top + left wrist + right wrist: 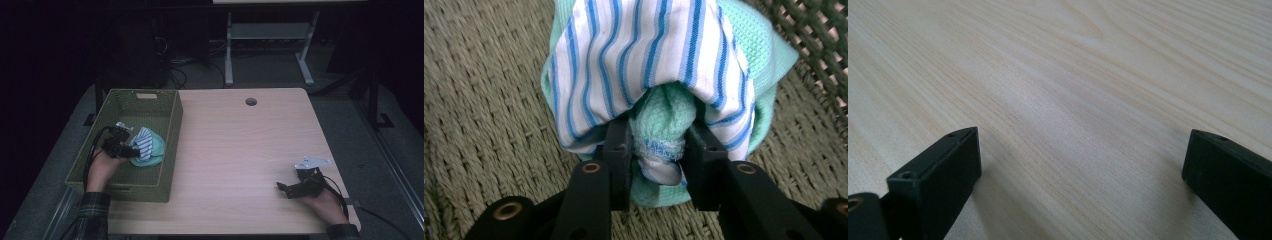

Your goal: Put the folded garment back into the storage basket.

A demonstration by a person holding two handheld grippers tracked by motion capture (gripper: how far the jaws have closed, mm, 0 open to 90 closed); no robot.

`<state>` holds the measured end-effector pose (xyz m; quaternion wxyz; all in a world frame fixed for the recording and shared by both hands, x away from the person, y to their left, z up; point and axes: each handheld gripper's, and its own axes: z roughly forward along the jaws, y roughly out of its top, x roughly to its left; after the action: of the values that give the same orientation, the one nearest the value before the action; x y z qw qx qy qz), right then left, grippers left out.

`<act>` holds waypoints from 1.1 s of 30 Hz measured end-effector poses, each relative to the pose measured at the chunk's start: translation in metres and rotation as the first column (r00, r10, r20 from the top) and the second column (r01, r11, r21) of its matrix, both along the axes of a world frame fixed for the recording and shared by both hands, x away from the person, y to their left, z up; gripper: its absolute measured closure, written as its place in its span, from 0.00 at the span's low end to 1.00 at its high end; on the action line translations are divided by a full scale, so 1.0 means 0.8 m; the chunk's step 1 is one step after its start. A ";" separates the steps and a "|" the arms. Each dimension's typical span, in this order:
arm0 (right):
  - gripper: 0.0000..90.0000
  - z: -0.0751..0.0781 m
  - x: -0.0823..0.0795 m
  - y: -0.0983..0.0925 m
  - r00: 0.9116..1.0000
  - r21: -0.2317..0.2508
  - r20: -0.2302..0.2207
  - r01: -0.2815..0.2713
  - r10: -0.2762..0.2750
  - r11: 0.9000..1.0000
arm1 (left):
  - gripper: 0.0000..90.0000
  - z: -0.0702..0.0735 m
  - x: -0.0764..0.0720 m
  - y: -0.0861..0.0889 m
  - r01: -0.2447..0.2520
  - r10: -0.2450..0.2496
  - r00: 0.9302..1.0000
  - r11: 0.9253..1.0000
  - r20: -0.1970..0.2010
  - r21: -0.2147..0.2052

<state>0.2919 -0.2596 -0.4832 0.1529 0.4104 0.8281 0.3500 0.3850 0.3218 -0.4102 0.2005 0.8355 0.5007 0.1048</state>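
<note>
While its jaws pinch bunched cloths (659, 75), the left gripper (658, 150) sits in the basket (172, 125).

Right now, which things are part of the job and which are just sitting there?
Part of the job:
- striped cloth
- green cloth, bunched with it
- basket they sit in
- left gripper, its fingers around the bunch

Just sitting there:
- table
- right gripper, open over bare wood
- white frame behind the table
</note>
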 end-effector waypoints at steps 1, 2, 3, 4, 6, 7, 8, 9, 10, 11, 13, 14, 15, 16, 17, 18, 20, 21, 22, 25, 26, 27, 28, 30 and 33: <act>0.02 0.000 0.000 0.000 1.000 0.000 0.000 0.000 0.000 1.000 | 0.69 -0.001 0.000 0.000 0.002 -0.002 1.000 1.000 -0.006 0.000; 0.02 0.000 0.000 0.000 1.000 0.000 0.000 0.000 0.000 1.000 | 0.67 -0.002 0.000 0.000 0.003 -0.003 1.000 1.000 -0.011 0.000; 0.02 0.000 0.000 0.000 1.000 0.000 0.000 -0.001 0.001 1.000 | 0.64 -0.003 0.001 0.000 0.007 -0.007 1.000 1.000 -0.017 0.000; 0.02 0.000 0.000 0.000 1.000 0.000 0.000 0.000 0.000 1.000 | 0.62 -0.004 0.001 0.000 0.005 -0.005 1.000 1.000 -0.018 0.001; 0.02 0.000 0.000 0.000 1.000 0.001 0.000 0.000 0.000 1.000 | 0.58 -0.005 0.002 0.001 -0.005 0.005 1.000 1.000 -0.024 0.002; 0.02 0.000 0.000 0.000 1.000 0.001 0.000 0.001 -0.001 1.000 | 0.56 -0.005 0.002 0.002 -0.007 0.007 1.000 1.000 -0.026 0.001; 0.02 0.000 0.000 0.000 1.000 0.000 0.000 0.000 0.000 1.000 | 0.53 -0.005 0.003 0.002 -0.011 0.011 1.000 1.000 -0.030 -0.001; 0.02 0.000 0.000 0.000 1.000 0.000 0.000 -0.001 0.001 1.000 | 0.50 -0.006 0.003 0.003 -0.015 0.015 0.999 1.000 -0.033 -0.003; 0.02 0.000 0.000 0.000 1.000 0.000 0.000 0.000 0.000 1.000 | 0.47 -0.005 0.004 0.003 -0.010 0.010 0.999 1.000 -0.030 -0.001; 0.02 0.000 0.000 0.000 1.000 -0.001 0.000 -0.001 0.001 1.000 | 0.46 -0.004 0.004 0.002 -0.009 0.009 1.000 1.000 -0.027 0.003; 0.02 0.000 0.000 0.000 1.000 -0.001 0.000 -0.001 0.001 1.000 | 0.42 -0.002 0.005 0.000 0.000 0.001 1.000 1.000 -0.021 0.011; 0.02 0.000 0.000 0.000 1.000 0.000 -0.001 -0.001 0.001 1.000 | 0.41 0.000 0.005 -0.001 0.006 -0.006 1.000 1.000 -0.020 0.013; 0.02 0.000 0.000 0.000 1.000 0.000 -0.001 -0.001 0.001 1.000 | 0.39 0.002 0.005 -0.002 0.011 -0.011 1.000 1.000 -0.015 0.014; 0.02 0.000 0.000 0.000 1.000 0.000 -0.001 0.000 0.000 1.000 | 0.39 0.006 0.004 -0.003 0.014 -0.014 1.000 1.000 -0.007 0.018; 0.02 0.000 0.000 0.000 1.000 0.000 -0.001 0.000 0.000 1.000 | 0.38 0.011 0.004 -0.003 0.015 -0.015 1.000 1.000 0.003 0.022; 0.02 0.000 0.000 0.000 1.000 0.000 -0.001 0.000 0.000 1.000 | 0.37 0.015 0.004 -0.003 0.016 -0.016 1.000 1.000 0.010 0.022; 0.02 0.000 0.000 0.000 1.000 0.000 -0.001 0.000 0.000 1.000 | 0.36 0.027 0.002 -0.004 0.015 -0.015 0.999 1.000 0.036 0.014; 0.02 0.000 0.000 0.000 1.000 0.000 -0.001 0.000 0.000 1.000 | 0.35 0.035 0.000 -0.004 0.021 -0.021 0.999 1.000 0.050 0.010; 0.02 0.000 0.000 0.000 1.000 0.000 -0.001 0.000 0.000 1.000 | 0.35 0.040 -0.001 -0.005 0.022 -0.022 0.998 1.000 0.059 0.005; 0.02 0.000 0.000 0.000 1.000 0.000 -0.001 0.000 0.000 1.000 | 0.34 0.057 -0.006 -0.007 0.024 -0.024 0.995 1.000 0.097 0.000; 0.02 0.000 0.000 0.000 1.000 0.000 -0.001 0.000 0.000 1.000 | 0.33 0.061 -0.007 -0.008 0.024 -0.023 0.994 1.000 0.107 -0.007; 0.02 0.000 0.000 0.000 1.000 0.000 -0.001 0.000 0.000 1.000 | 0.33 0.064 -0.009 -0.009 0.025 -0.022 0.993 0.999 0.120 -0.024; 0.02 0.000 0.000 0.000 1.000 0.000 -0.001 0.000 0.000 1.000 | 0.33 0.067 -0.010 -0.011 0.030 -0.025 0.992 0.999 0.124 -0.036; 0.02 0.000 0.000 0.000 1.000 0.000 -0.001 0.000 0.000 1.000 | 0.32 0.072 -0.011 -0.016 0.040 -0.034 0.991 0.998 0.132 -0.042; 0.02 0.000 0.000 0.000 1.000 0.000 -0.001 0.000 0.000 1.000 | 0.30 0.079 -0.013 -0.026 0.063 -0.050 0.988 0.995 0.144 -0.081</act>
<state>0.2919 -0.2596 -0.4831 0.1524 0.4106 0.8281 0.3498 0.3748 0.3011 -0.3473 0.2739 0.8305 0.4654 0.1366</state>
